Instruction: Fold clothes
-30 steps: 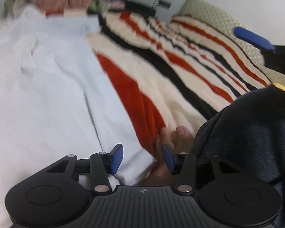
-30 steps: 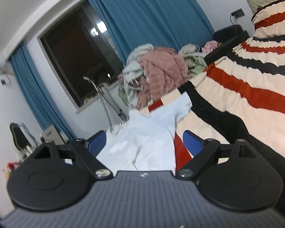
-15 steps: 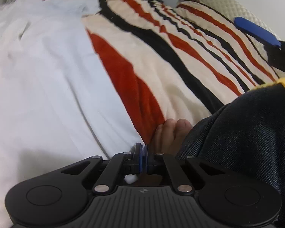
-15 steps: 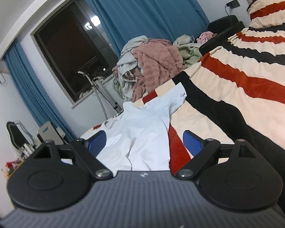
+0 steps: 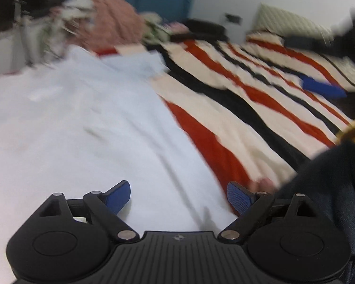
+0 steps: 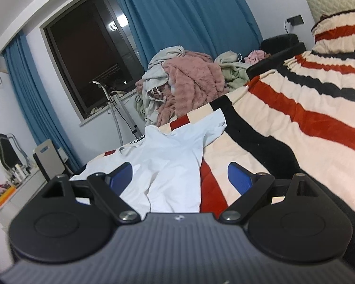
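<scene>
while only your right view shows the window (image 6: 87,54), your left gripper (image 5: 178,197), jaws just opened, hangs empty over the white shirt (image 5: 82,130); your right gripper (image 6: 179,177) gapes empty too.

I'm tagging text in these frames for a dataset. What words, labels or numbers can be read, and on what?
No text reads clearly.
Dark print at the neck of the white shirt: too small to read.
Small round emblem on each gripper body: a mark, no letters legible.
Left wrist view: too blurred.
</scene>
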### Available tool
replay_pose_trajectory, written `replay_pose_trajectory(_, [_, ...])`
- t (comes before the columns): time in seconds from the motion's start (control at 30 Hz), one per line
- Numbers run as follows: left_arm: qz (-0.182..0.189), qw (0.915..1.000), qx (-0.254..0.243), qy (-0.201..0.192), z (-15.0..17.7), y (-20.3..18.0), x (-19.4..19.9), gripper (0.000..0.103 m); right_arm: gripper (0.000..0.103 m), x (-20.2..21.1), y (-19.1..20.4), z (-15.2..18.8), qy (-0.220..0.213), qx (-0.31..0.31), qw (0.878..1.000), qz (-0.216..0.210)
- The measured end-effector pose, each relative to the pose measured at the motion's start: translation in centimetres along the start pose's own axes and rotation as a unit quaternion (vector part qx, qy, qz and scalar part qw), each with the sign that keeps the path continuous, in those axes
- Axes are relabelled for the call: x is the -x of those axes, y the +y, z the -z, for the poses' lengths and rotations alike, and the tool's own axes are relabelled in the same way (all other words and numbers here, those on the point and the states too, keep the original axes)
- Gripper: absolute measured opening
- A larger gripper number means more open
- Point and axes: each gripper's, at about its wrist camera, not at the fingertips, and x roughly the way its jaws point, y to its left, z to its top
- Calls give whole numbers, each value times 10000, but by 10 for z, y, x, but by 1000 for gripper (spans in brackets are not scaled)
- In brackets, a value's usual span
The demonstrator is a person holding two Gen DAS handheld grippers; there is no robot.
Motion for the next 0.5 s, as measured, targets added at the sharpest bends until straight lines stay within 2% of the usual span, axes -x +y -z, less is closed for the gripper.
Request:
replay_pose_trajectory(0.13, [-445, 9978, 151, -474, -18, 24, 35, 97, 89, -2, 10, 2, -20, 319, 9994, 98])
replay_pose_trajectory(0.23, [-787, 9935, 88, -819, -28, 36, 68, 101, 89, -4, 21, 5, -31, 630, 9979, 161])
replay_pose_trajectory(0.37, [-1260, 9810, 293, -1448, -22, 45, 106, 103, 89, -7, 33, 8, -55, 986, 9948, 230])
replay_pose_trajectory(0.5, [-1419, 9742, 581, -1653, -8, 61, 131, 103, 89, -10, 41, 11, -60, 1218, 9923, 199])
